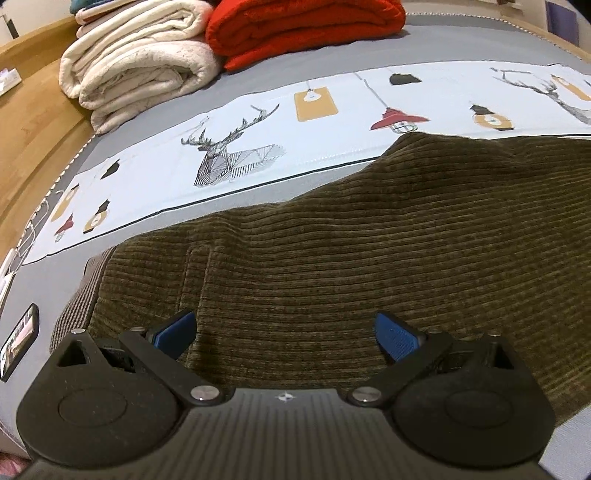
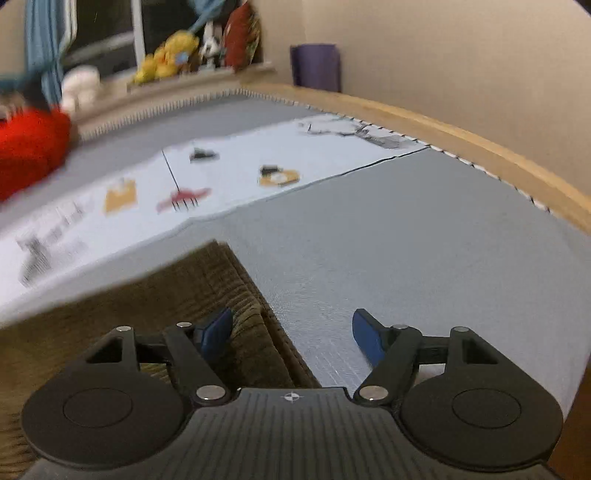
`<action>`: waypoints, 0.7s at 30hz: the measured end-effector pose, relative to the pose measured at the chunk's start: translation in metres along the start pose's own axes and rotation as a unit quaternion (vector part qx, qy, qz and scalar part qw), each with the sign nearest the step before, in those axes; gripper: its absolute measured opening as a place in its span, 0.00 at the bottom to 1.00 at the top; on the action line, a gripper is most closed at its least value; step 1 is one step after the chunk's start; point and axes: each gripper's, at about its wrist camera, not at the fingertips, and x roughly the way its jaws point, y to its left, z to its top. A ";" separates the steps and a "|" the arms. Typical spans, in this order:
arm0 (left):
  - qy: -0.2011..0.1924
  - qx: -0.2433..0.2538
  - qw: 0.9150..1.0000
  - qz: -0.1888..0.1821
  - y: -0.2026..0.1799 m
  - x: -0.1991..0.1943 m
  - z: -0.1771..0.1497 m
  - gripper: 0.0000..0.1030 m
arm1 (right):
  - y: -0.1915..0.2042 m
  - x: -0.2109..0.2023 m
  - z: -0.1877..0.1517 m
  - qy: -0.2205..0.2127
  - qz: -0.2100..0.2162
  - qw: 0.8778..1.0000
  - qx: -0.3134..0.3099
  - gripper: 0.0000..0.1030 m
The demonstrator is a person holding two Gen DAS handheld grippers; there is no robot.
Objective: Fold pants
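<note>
Olive-brown corduroy pants [image 1: 332, 266] lie spread flat on the bed, their ribbed waistband [image 1: 74, 306] at the left. My left gripper [image 1: 284, 332] hovers just above the cloth near the waistband, jaws wide apart, nothing between the blue pads [image 1: 395, 339]. In the right wrist view the pants [image 2: 155, 310] show a folded, layered end with a corner toward the grey sheet. My right gripper [image 2: 291, 332] stands open over that edge, its left pad [image 2: 218, 332] above the cloth and its right pad above bare sheet, gripping nothing.
The bed has a grey sheet [image 2: 406, 251] and a white printed band with deer and lamps [image 1: 236, 155]. A cream blanket [image 1: 140, 62] and a red blanket [image 1: 306, 26] are stacked at the back. A phone [image 1: 20, 339] lies at the left. A wooden bed frame [image 2: 480, 147] runs along the wall.
</note>
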 end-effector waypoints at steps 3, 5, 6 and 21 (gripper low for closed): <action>-0.003 -0.005 1.000 -0.008 -0.002 -0.003 0.000 1.00 | -0.030 -0.034 -0.007 -0.002 0.029 0.997 0.075 0.77; -0.004 -0.013 1.000 -0.015 -0.004 -0.004 0.001 1.00 | -0.041 -0.050 -0.022 0.014 0.047 0.991 0.121 0.78; -0.005 -0.015 1.000 -0.019 -0.005 -0.006 0.001 1.00 | -0.046 -0.056 -0.031 0.026 0.055 0.989 0.137 0.78; -0.034 -0.025 0.999 -0.035 -0.002 -0.031 -0.004 1.00 | -0.030 -0.062 -0.092 -0.031 0.092 0.965 0.244 0.88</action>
